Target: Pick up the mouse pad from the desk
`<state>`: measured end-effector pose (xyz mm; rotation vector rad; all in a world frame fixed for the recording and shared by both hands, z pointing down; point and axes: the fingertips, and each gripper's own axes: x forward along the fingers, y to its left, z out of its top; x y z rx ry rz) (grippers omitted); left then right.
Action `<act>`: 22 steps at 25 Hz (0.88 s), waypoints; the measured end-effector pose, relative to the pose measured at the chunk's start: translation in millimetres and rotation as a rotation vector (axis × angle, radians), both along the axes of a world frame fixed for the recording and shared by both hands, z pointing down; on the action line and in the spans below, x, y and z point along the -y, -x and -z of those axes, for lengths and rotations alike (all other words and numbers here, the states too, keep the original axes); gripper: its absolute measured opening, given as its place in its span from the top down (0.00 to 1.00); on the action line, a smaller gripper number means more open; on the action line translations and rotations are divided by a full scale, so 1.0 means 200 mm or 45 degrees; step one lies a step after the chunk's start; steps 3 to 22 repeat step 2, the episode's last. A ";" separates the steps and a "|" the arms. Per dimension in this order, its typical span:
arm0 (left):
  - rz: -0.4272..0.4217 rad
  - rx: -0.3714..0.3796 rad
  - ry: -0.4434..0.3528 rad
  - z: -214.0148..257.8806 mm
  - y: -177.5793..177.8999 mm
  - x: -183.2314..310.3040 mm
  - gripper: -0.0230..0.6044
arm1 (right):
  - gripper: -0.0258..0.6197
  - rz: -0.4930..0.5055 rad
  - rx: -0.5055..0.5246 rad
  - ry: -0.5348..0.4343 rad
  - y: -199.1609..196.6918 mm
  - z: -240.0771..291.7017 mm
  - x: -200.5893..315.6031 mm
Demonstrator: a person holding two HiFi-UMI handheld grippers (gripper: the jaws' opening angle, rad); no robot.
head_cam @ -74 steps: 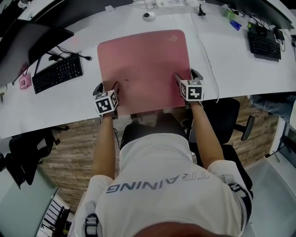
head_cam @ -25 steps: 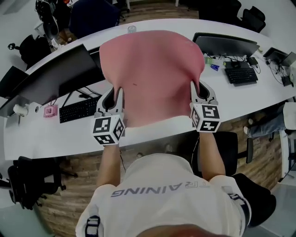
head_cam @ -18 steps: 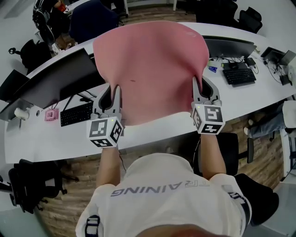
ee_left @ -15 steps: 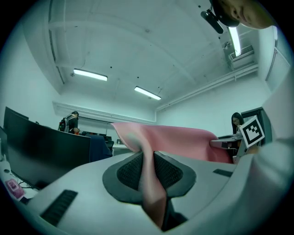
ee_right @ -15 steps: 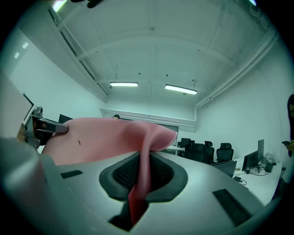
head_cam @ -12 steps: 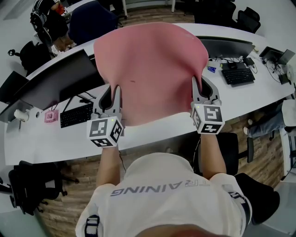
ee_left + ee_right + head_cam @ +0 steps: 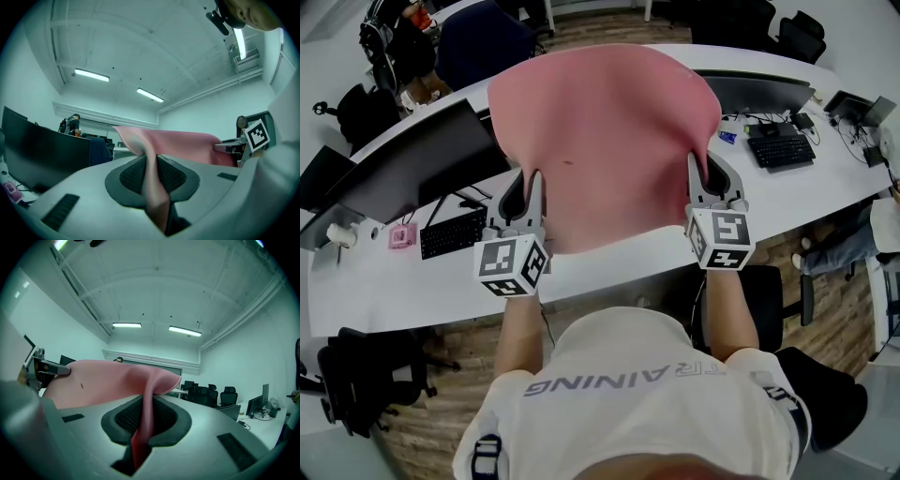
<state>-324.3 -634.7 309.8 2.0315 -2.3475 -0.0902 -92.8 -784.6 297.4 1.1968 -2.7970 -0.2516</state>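
The pink mouse pad [image 7: 605, 141] hangs in the air above the white desk [image 7: 609, 262], held level by its two near corners. My left gripper [image 7: 530, 183] is shut on the near left corner; in the left gripper view the pink sheet [image 7: 154, 178] is pinched between the dark pads [image 7: 133, 176]. My right gripper [image 7: 698, 169] is shut on the near right corner, and in the right gripper view the pad [image 7: 145, 408] runs between its pads [image 7: 164, 418]. The pad's far edge sags a little and hides the desk beneath it.
A dark monitor [image 7: 403, 164] and black keyboard [image 7: 455, 232] stand at the left, with a small pink item [image 7: 400, 236] beside them. Another monitor [image 7: 759, 92] and keyboard [image 7: 780, 150] are at the right. Black office chairs [image 7: 769, 295] stand around, and people [image 7: 403, 47] sit beyond the desk.
Three seconds ago the pad lay flat on the desk with both grippers at its near edge. It has since been lifted clear, rose a little more over the last second, and now holds still.
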 end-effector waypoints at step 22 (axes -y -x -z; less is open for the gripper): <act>0.001 -0.004 -0.002 0.00 0.00 0.00 0.82 | 0.87 0.002 0.000 -0.003 0.00 0.01 0.00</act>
